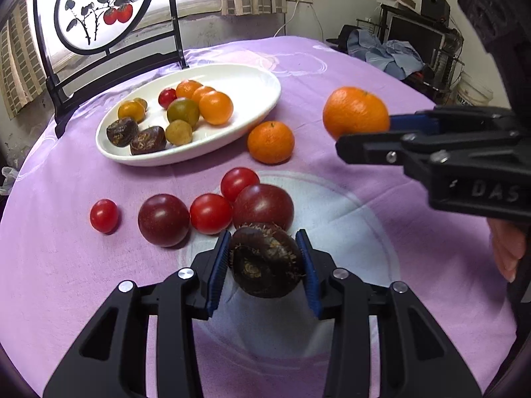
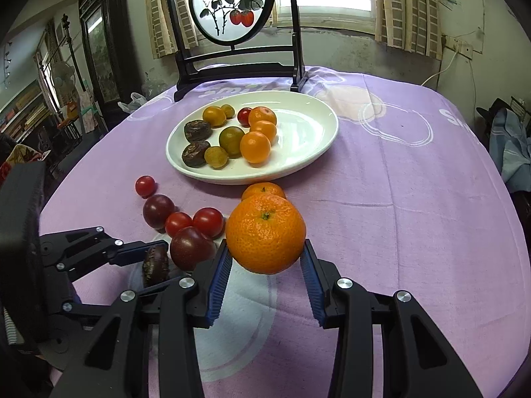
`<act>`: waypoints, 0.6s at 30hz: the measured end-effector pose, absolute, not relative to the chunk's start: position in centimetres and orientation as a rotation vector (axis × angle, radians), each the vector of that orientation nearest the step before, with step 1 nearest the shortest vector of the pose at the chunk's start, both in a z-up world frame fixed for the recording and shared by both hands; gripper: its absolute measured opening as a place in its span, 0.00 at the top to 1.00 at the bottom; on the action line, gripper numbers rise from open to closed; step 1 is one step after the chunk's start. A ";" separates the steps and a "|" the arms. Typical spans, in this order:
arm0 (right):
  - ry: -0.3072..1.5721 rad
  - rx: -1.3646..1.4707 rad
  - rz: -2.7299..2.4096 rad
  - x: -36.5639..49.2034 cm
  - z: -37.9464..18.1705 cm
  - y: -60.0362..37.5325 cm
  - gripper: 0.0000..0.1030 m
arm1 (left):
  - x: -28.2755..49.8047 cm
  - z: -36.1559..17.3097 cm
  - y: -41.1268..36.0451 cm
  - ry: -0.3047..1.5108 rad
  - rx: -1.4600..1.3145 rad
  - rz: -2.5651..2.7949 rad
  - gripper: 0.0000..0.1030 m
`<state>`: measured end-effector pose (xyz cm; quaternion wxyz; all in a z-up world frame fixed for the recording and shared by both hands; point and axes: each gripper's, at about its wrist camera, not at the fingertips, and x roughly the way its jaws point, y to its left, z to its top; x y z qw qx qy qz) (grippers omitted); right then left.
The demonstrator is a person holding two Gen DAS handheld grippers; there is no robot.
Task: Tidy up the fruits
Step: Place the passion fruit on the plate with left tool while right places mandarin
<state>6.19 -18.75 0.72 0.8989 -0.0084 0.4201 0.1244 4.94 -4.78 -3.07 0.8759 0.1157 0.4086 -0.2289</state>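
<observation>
each wrist camera looks forward and steeply down along its own fingers, close above the lilac cloth-covered table (image 1: 381, 232); both share the white oval ceramic plate (image 1: 259, 83) (image 2: 308, 139).

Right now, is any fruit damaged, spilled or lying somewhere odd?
Nothing looks damaged or spilled. One orange mandarin, three small red tomatoes and two dark purple tomatoes lie loose on the purple tablecloth, outside the white oval plate.

Plate (image 2: 308, 162) holds fruit, behind loose tomatoes (image 2: 186, 222) and orange (image 2: 264, 190); screen (image 2: 232, 6) behind plate.
</observation>
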 end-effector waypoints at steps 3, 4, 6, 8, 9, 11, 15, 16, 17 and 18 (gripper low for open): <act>0.871 -0.005 0.256 6.3 0.7 -19.0 0.59 | 4.7 -2.0 -4.3 0.835 0.215 -0.478 0.62; 0.872 0.004 0.256 6.4 0.6 -19.1 0.59 | 4.7 -1.7 -4.1 0.831 0.204 -0.481 0.62; 0.880 0.016 0.258 6.6 0.4 -19.2 0.59 | 4.7 -1.0 -3.7 0.822 0.185 -0.485 0.62; 0.884 0.025 0.260 6.7 0.2 -19.2 0.59 | 4.8 -0.4 -3.4 0.814 0.184 -0.481 0.62; 0.882 0.027 0.260 6.6 0.2 -19.2 0.59 | 4.9 -0.1 -3.3 0.812 0.184 -0.479 0.62; 0.870 0.038 0.263 6.6 0.5 -19.3 0.59 | 5.5 0.4 -3.0 0.812 0.176 -0.475 0.62; 0.856 0.056 0.274 7.2 1.3 -19.2 0.59 | 7.8 1.6 -2.6 0.816 0.153 -0.448 0.62; 0.854 0.041 0.271 7.7 1.5 -19.0 0.59 | 8.6 1.8 -2.5 0.814 0.149 -0.432 0.62; 0.854 0.027 0.269 8.1 1.6 -18.8 0.59 | 9.4 2.0 -2.5 0.815 0.141 -0.419 0.62; 0.850 0.013 0.265 8.7 1.9 -18.7 0.59 | 10.4 2.2 -2.4 0.820 0.126 -0.406 0.62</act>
